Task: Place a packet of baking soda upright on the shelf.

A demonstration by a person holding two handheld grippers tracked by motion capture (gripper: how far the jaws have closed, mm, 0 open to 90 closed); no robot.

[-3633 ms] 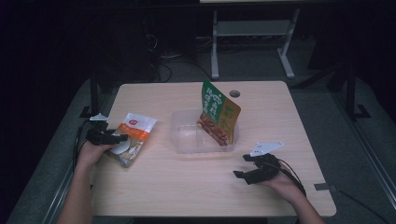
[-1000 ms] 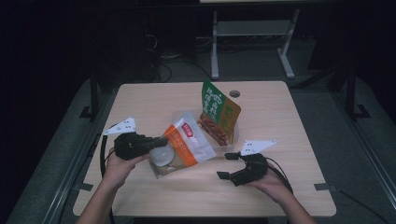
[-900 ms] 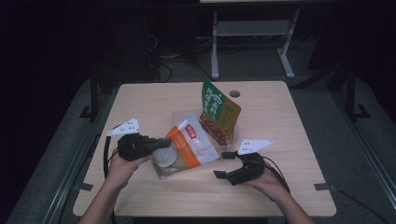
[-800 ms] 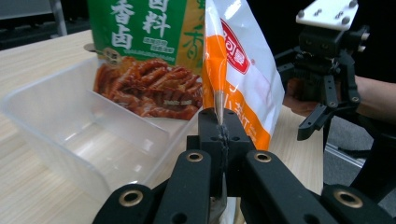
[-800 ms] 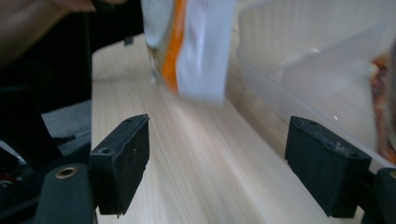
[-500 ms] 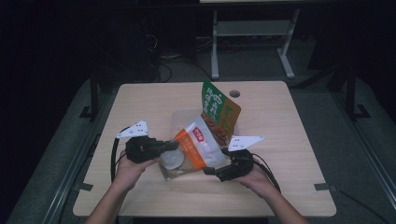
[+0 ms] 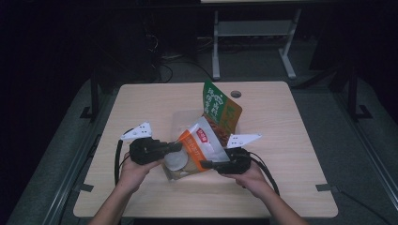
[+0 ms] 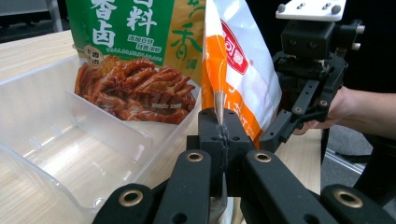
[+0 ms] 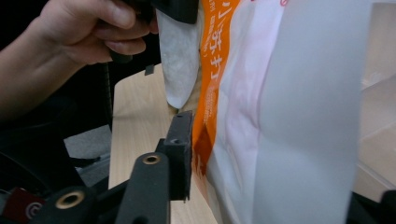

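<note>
Orange-and-white snack pouch (image 7: pixel 199 151) held up over the desk (image 7: pixel 291 140) near its centre, at 7 o'clock from the clear divided bin (image 8: pixel 70 140) and green pouch (image 7: pixel 219 110). Left gripper (image 8: pixel 219 140) fingers clamped on the pouch's thin edge seam, seen pinched between both pads. Right gripper (image 7: pixel 212 164) fingers open around the pouch's opposite side, one finger (image 9: pixel 180 154) just beside the orange face.

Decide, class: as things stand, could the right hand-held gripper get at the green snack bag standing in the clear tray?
Probably not directly. The right hand-held gripper straddles the orange-and-white pouch, which stands between it and the green snack bag in the clear tray.
</note>
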